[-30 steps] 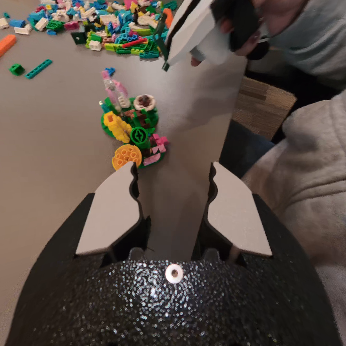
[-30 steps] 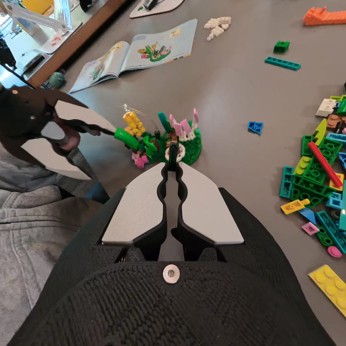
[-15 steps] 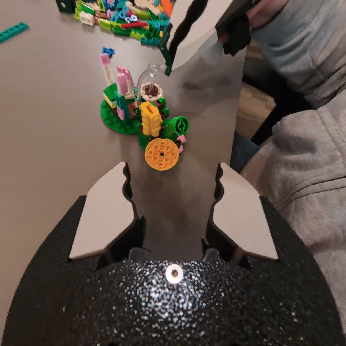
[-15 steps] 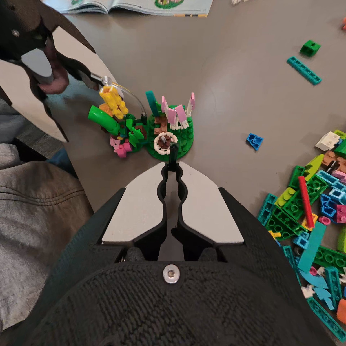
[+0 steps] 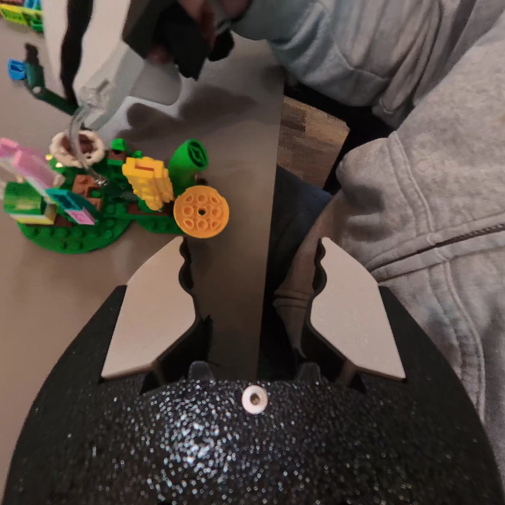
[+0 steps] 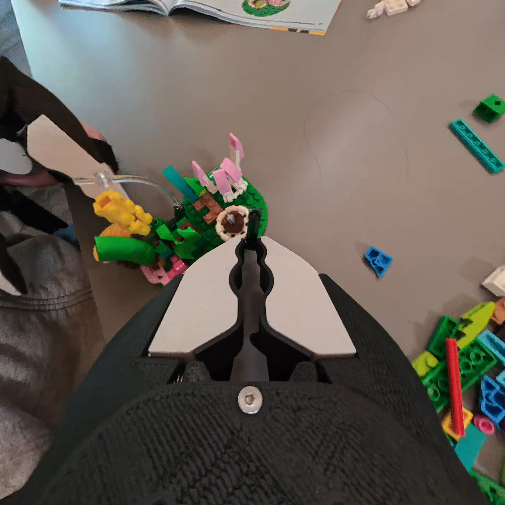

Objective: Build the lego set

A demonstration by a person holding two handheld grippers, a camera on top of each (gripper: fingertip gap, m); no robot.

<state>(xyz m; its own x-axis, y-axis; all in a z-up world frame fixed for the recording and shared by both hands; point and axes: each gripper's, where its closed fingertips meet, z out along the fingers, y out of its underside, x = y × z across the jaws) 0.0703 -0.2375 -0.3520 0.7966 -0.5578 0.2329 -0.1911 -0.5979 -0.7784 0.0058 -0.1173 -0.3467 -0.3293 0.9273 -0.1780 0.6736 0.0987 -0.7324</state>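
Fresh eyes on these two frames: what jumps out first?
The colourful lego garden model mid-table, near the table's edge, grabs the eye: green base, pink petals, a yellow flower and a clear curved stem. The right gripper has its jaws shut on a dark green piece at the model's near rim, while the left gripper hangs open just short of the orange round piece. A pile of loose bricks sits right of the model in the right wrist view.

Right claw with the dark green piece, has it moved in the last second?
Yes. In the left wrist view the right claw has come closer to the lego model, its dark green piece now near the brown flower.
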